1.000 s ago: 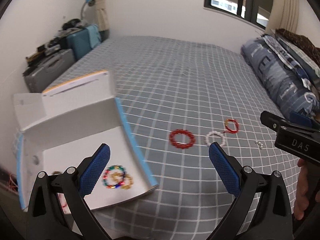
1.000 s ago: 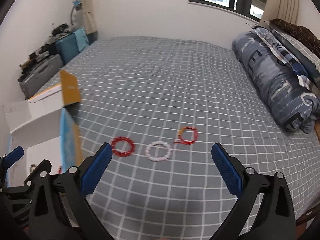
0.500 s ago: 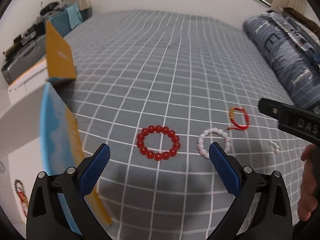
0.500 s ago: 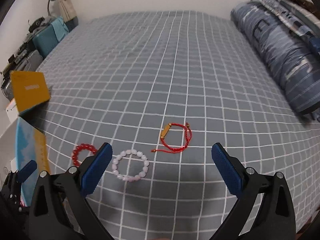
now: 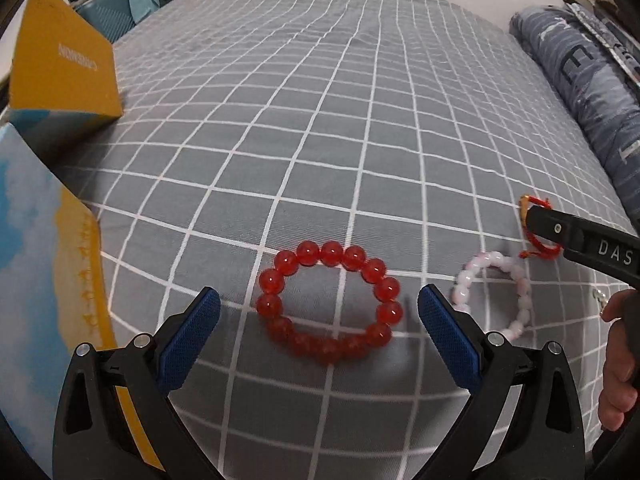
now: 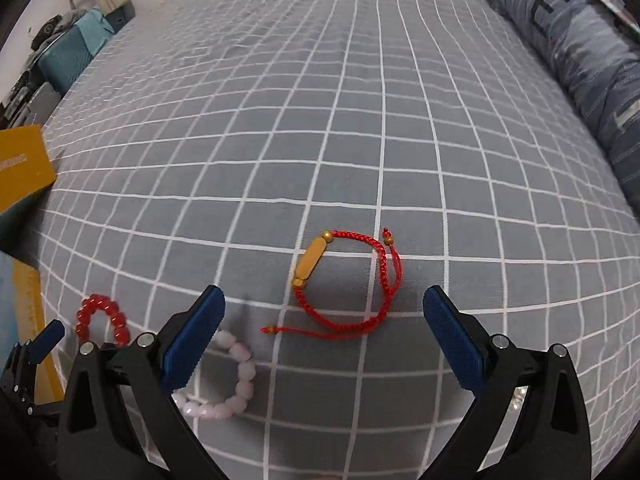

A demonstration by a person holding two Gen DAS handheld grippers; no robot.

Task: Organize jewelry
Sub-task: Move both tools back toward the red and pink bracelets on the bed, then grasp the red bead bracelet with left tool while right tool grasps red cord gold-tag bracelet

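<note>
A red bead bracelet [image 5: 329,301] lies on the grey checked bedsheet, right between the tips of my open left gripper [image 5: 319,306], which hovers just above it. A pale pink bead bracelet [image 5: 494,291] lies to its right. A red cord bracelet with a gold bar [image 6: 347,283] lies in front of my open right gripper [image 6: 324,306], which is low over it. In the right wrist view the pink bracelet [image 6: 224,376] is partly behind my left finger and the red beads [image 6: 103,320] sit at the far left. The right gripper's finger [image 5: 576,242] covers part of the cord bracelet in the left wrist view.
A blue and yellow box [image 5: 44,264] with an open yellow flap [image 5: 60,64] stands at the left edge of the bed. A rolled blue quilt [image 6: 576,60] lies along the right. Small silver earrings [image 5: 599,294] lie near the right hand. Suitcases [image 6: 68,56] stand beyond the far left corner.
Both grippers have dropped lower and moved forward over the bed. The left now brackets the red bead bracelet, the right sits over the red cord bracelet. Both stay open.
</note>
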